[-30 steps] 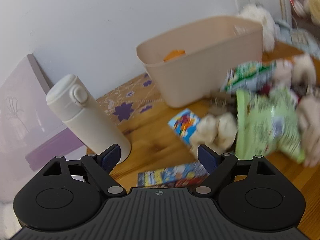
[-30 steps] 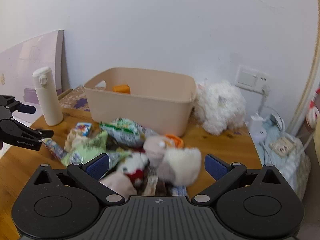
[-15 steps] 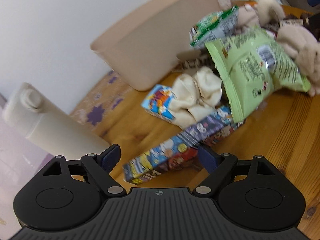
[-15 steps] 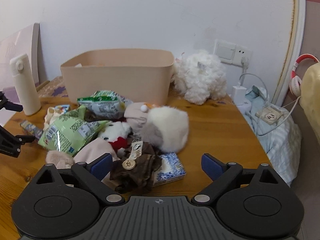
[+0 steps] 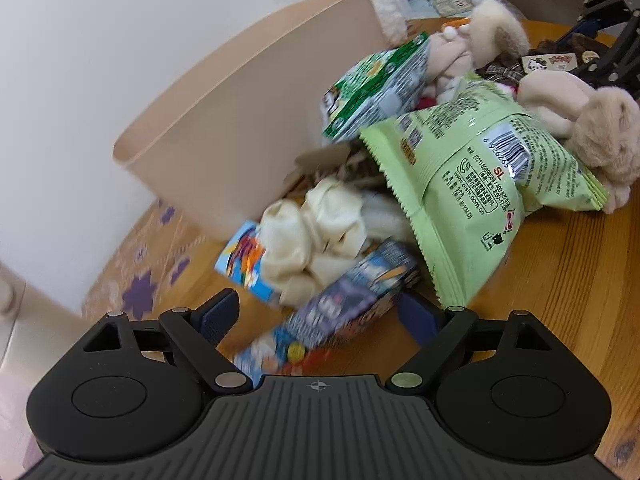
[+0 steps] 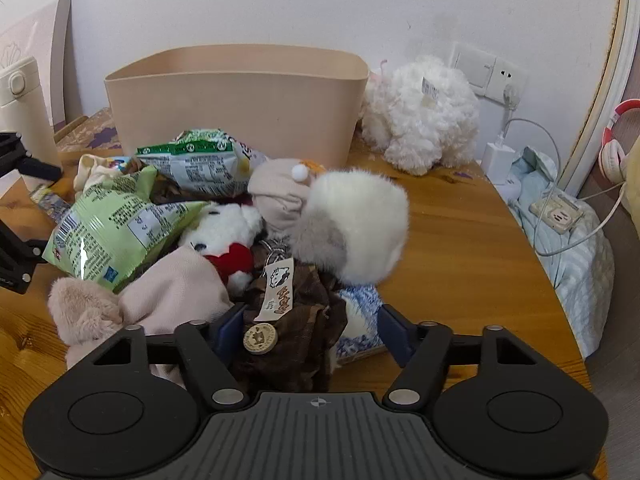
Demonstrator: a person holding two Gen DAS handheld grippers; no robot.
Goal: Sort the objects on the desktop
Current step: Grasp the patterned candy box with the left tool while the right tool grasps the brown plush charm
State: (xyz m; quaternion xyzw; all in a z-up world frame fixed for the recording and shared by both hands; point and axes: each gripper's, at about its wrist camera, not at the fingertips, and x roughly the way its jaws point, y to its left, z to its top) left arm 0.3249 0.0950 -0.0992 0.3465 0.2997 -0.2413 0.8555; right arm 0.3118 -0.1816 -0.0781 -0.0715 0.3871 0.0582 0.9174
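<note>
The brown cloth (image 6: 298,320), tagged and with a round wooden button, lies at the near edge of the pile on the table (image 6: 460,240), at 6 o'clock from the beige bin (image 6: 236,100). The right gripper (image 6: 308,330) straddles it; its jaws have just been closing, the cloth between them, but the pads do not yet look pressed in. At 9 o'clock across the pile, the left gripper (image 5: 318,318) stands wide apart over a long printed box (image 5: 340,308), not touching it. Around these lie a light-green bag (image 6: 112,232), a dark-green bag (image 6: 200,160), plush toys (image 6: 352,224) and a flask (image 6: 20,112) at 10 o'clock.

The step appears to be a double pick. Next, each pair of jaws probably needs to finish closing, then lift clear and carry toward the bin at 12 o'clock without dragging neighbours.
</note>
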